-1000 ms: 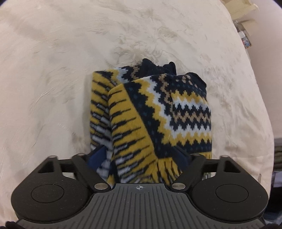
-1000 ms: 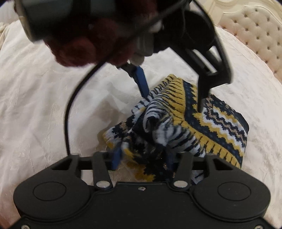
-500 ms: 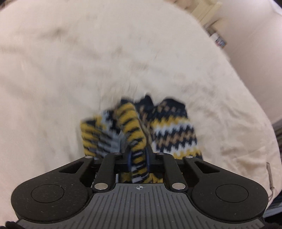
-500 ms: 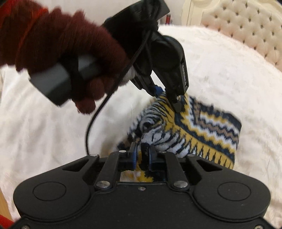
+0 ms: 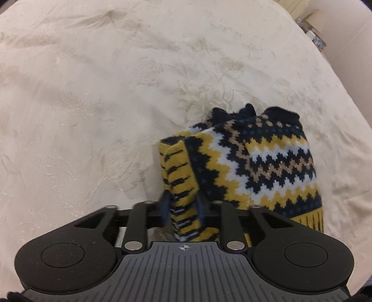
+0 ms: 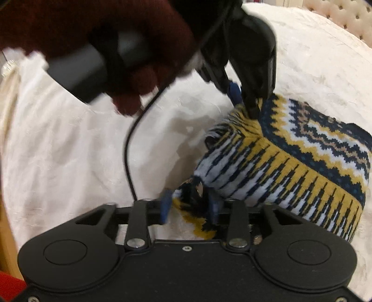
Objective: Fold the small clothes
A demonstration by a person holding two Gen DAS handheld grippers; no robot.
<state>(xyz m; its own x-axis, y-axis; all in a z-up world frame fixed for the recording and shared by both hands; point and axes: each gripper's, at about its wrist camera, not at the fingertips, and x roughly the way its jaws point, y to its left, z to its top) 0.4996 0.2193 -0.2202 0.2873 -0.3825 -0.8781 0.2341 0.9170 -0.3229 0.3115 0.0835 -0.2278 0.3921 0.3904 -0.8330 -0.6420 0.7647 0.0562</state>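
A small knitted sweater with yellow, navy and white zigzags lies folded on the cream bedspread. My left gripper has a yellow-striped fold of it between its blue pads, which stand slightly apart. In the right wrist view the same sweater lies at the right, and my right gripper has a dark, frayed edge of it between its partly parted pads. The left gripper shows there from outside, tips on the sweater's top fold.
A hand in a dark red glove holds the left gripper's handle, with a black cable hanging down. A tufted headboard stands at the far right. Shelves with small items stand beyond the bed's edge.
Both grippers were shut tight on the sweater half a second ago; now their pads have parted somewhat. The sweater has settled lower and to the right on the bed.
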